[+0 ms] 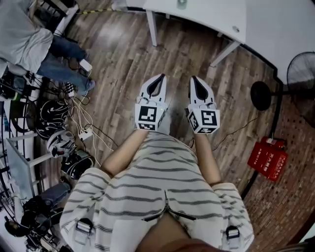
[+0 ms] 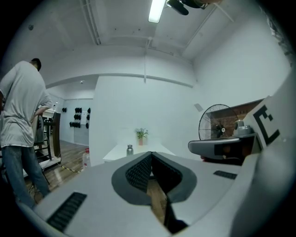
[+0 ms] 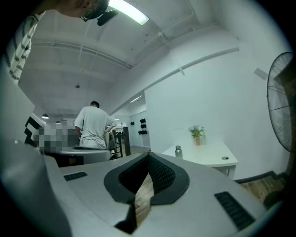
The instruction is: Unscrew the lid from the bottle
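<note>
I have both tools held out level in front of me over the wooden floor (image 1: 123, 54), side by side and close together without touching. The left tool (image 1: 158, 81) is clenched, its ribbed pads pressed together with nothing between them. The right tool (image 1: 195, 81) is the same: jaws closed, empty. In each gripper view only a sliver of floorboard shows through the gap behind the pads.

The bottle (image 2: 130, 149) stands upright on a white desk (image 1: 206, 15) ahead of me, well apart from both tools. It looks like a small metal flask (its top is too small for me to make out). Behind it on the same desk sits a potted plant (image 2: 141, 134), near the wall.

A standing fan (image 1: 300, 74) is off to my right, with a red box (image 1: 268, 157) on the floor nearer to me. To my left, a person in a pale shirt (image 2: 21, 120) stands with their back to me, and cables and a power strip (image 1: 83, 133) trail over the floor on that side.
</note>
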A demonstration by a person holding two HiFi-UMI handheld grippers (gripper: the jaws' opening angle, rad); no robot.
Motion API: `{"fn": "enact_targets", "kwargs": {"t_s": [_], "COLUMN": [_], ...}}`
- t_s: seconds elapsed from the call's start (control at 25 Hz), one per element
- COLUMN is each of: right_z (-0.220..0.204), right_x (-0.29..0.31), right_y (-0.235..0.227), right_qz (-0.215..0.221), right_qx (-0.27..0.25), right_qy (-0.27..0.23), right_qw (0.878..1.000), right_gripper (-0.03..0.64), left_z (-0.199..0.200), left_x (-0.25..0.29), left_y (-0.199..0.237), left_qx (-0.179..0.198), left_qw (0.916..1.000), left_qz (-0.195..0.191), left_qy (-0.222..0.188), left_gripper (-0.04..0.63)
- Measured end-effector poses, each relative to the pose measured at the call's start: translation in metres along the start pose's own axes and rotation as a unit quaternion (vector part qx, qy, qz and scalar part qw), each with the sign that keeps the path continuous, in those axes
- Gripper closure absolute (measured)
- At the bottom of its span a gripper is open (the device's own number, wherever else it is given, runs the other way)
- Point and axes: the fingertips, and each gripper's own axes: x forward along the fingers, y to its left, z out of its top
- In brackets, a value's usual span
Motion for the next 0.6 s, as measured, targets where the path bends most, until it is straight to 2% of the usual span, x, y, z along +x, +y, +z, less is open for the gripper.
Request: {"fn": "enact_targets", "kwargs": {"t_s": [0.24,0.6], "right_z": [0.018,0.036], "right_x": [0.083,0.169], "right_y": [-0.035,-0.076], "right_qz": [-0.004,-0.013], "right_qx": [-0.007,-0.011], "right_qy": [0.009,0.002], "right_qw": [1.0,1.0], "right_gripper": [0.604,0.604], "left_z": [0.019,0.03], "left_x": [0.08,0.167], "left_y": [0.043,0.075], "left_qx": [0.004,0.004], "left_qw": [0.9999,0.9997], "left_qz": [-0.007,-0.024], "left_qy": [0.007,0.007], "left_gripper": [0.595,0.595]}}
